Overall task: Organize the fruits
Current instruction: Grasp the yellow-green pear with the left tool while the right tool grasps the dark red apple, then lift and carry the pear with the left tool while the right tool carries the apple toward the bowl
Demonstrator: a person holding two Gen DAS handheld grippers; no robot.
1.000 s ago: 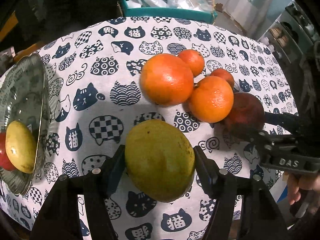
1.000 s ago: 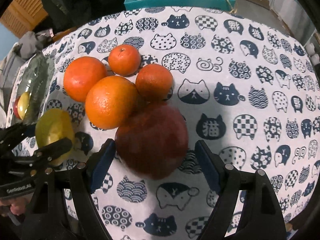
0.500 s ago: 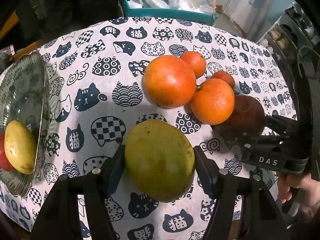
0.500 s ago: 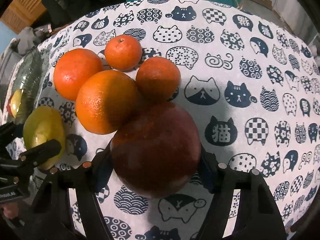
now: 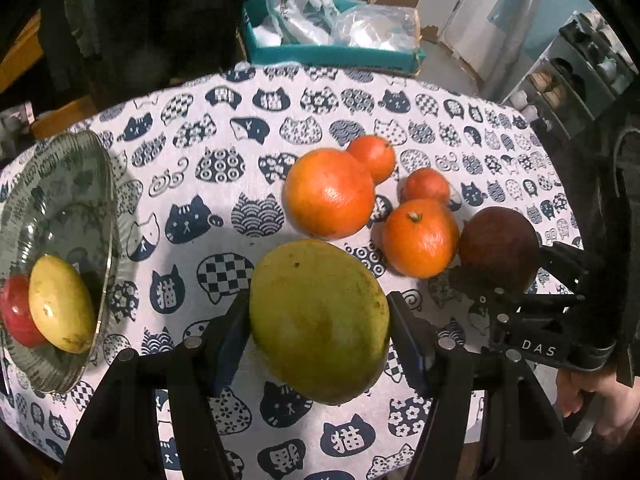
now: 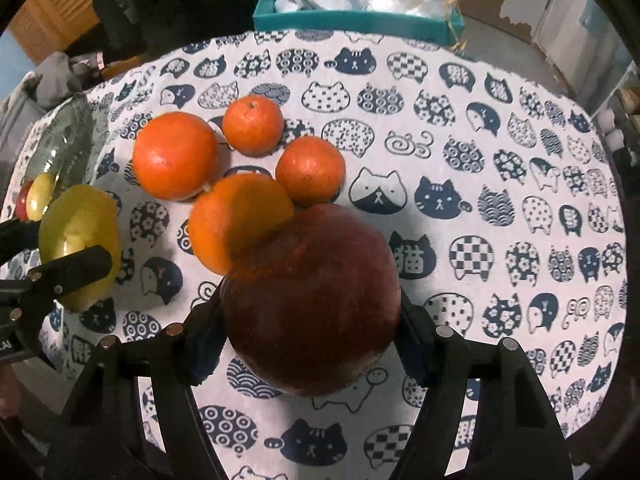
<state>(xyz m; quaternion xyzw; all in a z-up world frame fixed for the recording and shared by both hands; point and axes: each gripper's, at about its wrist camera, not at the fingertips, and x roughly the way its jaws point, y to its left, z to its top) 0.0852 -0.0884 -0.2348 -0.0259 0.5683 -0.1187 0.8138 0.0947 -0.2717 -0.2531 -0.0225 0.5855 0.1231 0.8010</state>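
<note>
The left gripper (image 5: 320, 332) pinches a heavy-looking, smooth green-yellow oval mango (image 5: 319, 322) across its middle, while the right gripper (image 6: 310, 316), jaws just closed, clamps a firm round dark-red apple (image 6: 311, 300).

Both views are ringed by a black fisheye vignette, and the tabletop (image 5: 208, 200) is bowed into a dome, its edges curving away. The light is dim and indoor, falling from above; the room beyond the far edge is left dark. Soft shadows are cast on the cloth beneath the fruit. A glossy highlight is seen on the largest orange (image 5: 329, 193). The dark red apple (image 6: 311, 300) is rendered slightly soft and grainy.
</note>
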